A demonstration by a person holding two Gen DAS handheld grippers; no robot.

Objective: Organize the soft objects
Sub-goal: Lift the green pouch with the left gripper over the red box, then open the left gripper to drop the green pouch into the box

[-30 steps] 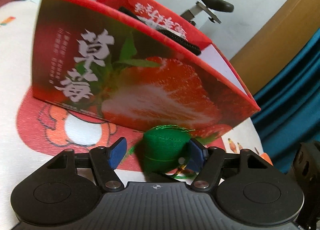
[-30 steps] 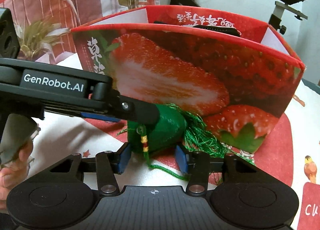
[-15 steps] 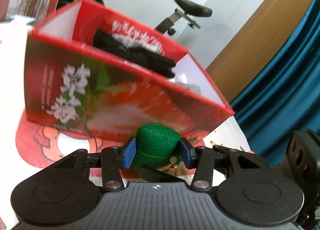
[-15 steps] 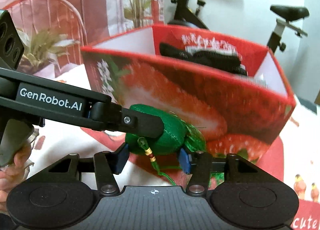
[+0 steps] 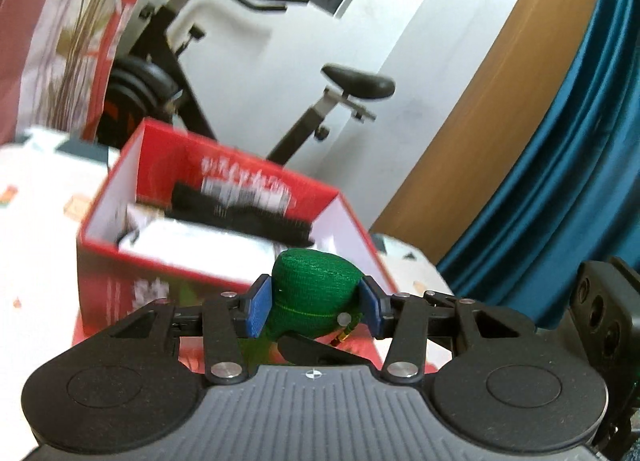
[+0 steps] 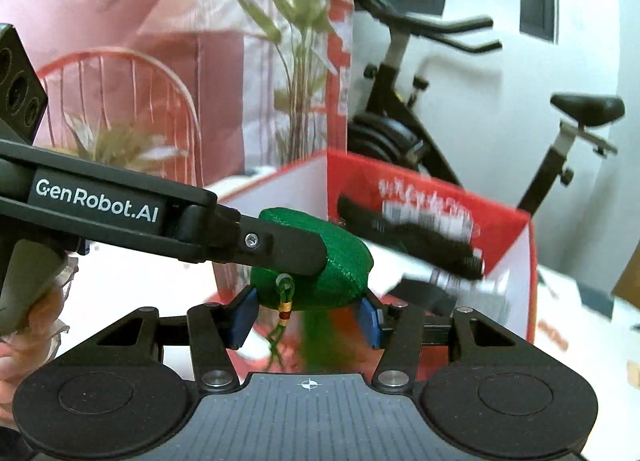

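Observation:
A green woven pouch (image 5: 314, 281) with a beaded cord and green tassel hangs in the air, level with the near rim of the red strawberry-print box (image 5: 120, 281). My left gripper (image 5: 316, 303) is shut on it, both blue pads pressing its sides. My right gripper (image 6: 306, 319) is shut on the same pouch (image 6: 344, 269) from the other side. One left finger (image 6: 280, 245) crosses in front of it there. The box (image 6: 420, 189) holds a black soft item (image 5: 240, 217) and a white item (image 5: 192, 237).
A black exercise bike (image 5: 352, 81) stands behind the box. A teal curtain (image 5: 560, 181) hangs at the right. A potted plant (image 6: 296, 61) and a pink bag stand at the back left. A white printed tablecloth (image 5: 32, 201) lies under the box. A hand (image 6: 24, 325) grips the left handle.
The left jaws closed onto the pouch. Both grippers then lifted it together from the cloth in front of the box up to rim height, so the box's inside now shows.

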